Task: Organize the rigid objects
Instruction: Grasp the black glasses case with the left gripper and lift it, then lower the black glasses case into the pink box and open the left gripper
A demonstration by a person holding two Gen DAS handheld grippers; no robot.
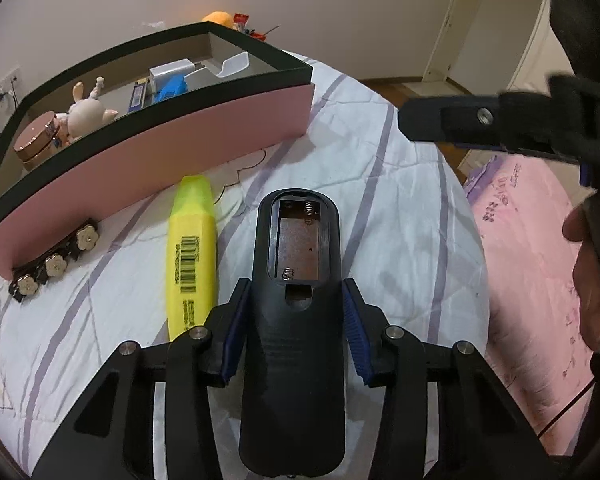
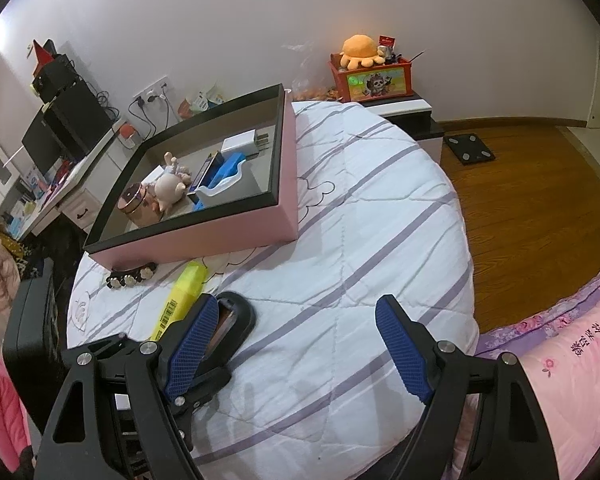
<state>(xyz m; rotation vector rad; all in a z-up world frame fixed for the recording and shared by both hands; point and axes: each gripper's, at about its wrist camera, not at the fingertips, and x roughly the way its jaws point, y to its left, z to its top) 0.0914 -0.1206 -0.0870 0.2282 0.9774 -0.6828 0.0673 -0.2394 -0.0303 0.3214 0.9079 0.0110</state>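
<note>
L gripper (image 1: 296,300): pitched steeply down, fingers astride black remote (image 1: 296,320); blue pads at both flanks, look to be touching, so narrow & holding remote. Can't confirm firm squeeze.
Remote: face-down on striped quilt (image 1: 400,208), battery bay open, springs visible, nose at 12 o'clock in L wrist view.
R gripper (image 2: 300,340): tilted down over quilt, jaws wide, nothing between pads.
R hand (image 1: 592,272): seen at 3 o'clock edge of L wrist view, dark sleeve above.
Highlighter (image 1: 192,252): yellow, on quilt just beside remote, 9 o'clock side, parallel to it.
Hair clip (image 1: 56,264): black w/ flower studs, on quilt against box wall, 9–10 o'clock.
Pink box (image 1: 160,148): open, black rim, 10–11 o'clock of remote; holds small items incl. doll, round jar.
</note>
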